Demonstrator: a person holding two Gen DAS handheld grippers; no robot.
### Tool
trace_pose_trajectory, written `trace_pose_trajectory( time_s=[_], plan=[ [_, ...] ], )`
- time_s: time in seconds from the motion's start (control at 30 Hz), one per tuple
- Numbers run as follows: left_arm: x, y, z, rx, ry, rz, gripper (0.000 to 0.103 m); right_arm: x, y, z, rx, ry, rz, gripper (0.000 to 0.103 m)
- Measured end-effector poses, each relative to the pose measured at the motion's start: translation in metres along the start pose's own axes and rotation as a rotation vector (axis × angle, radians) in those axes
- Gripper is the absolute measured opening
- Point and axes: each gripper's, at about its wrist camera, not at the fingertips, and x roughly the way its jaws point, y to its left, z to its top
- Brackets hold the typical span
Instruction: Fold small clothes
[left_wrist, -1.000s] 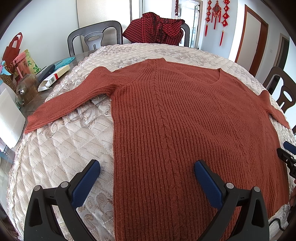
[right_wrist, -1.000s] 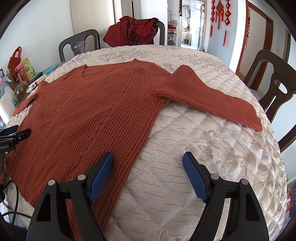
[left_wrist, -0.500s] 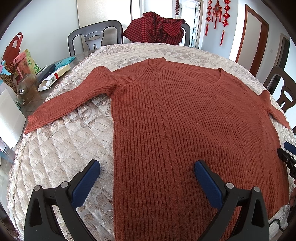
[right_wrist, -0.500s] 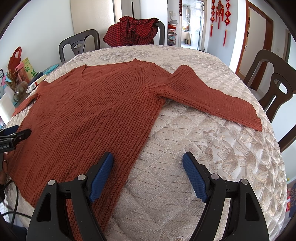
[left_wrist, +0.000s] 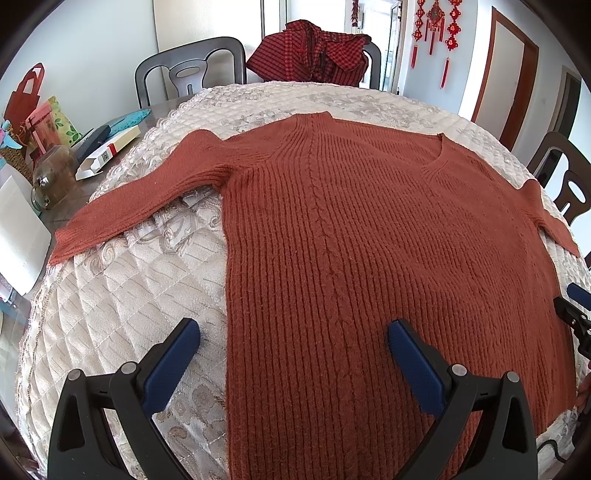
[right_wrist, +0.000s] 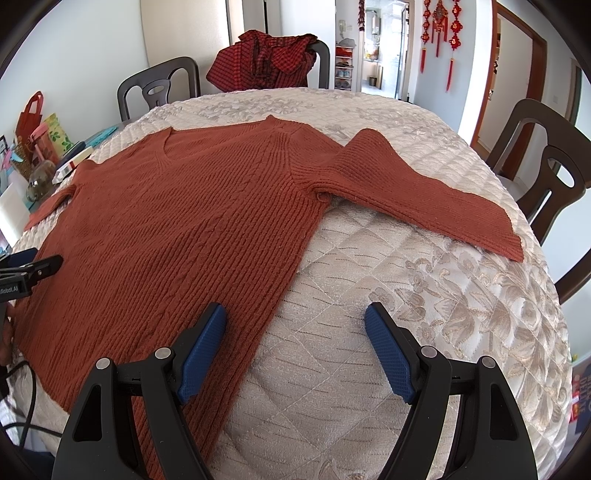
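While sweater (left_wrist: 369, 240) lies flat on quilt (left_wrist: 110, 295) — left claw (left_wrist: 293, 336), right claw (right_wrist: 295, 319) gaping, empty

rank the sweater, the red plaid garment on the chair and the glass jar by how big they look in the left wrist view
1. sweater, filling most of the view
2. red plaid garment
3. glass jar

The garment sits farther back, so its real size may be understated.

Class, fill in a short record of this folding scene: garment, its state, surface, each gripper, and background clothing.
garment: rust knit sweater
state: spread flat, unfolded, both sleeves out sideways
surface: quilted cream cover on a table
left gripper: open, over the sweater's left edge near the hem, holding nothing
right gripper: open, over its right edge, holding nothing
background: red checked garment draped on a chair
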Motion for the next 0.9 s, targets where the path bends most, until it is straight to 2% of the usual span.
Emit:
trace_pose_trajectory(
  time_s=[0.6,0.9],
  plan=[
    [0.002,0.000,0.001,-0.002,0.000,0.001,0.103,0.001,-0.001,0.004,-0.010,0.038,0.018,0.078],
    [-0.001,0.003,0.003,-0.019,0.005,-0.016,0.102,-0.013,0.015,0.013,-0.042,-0.018,0.058,0.078]
  ],
)
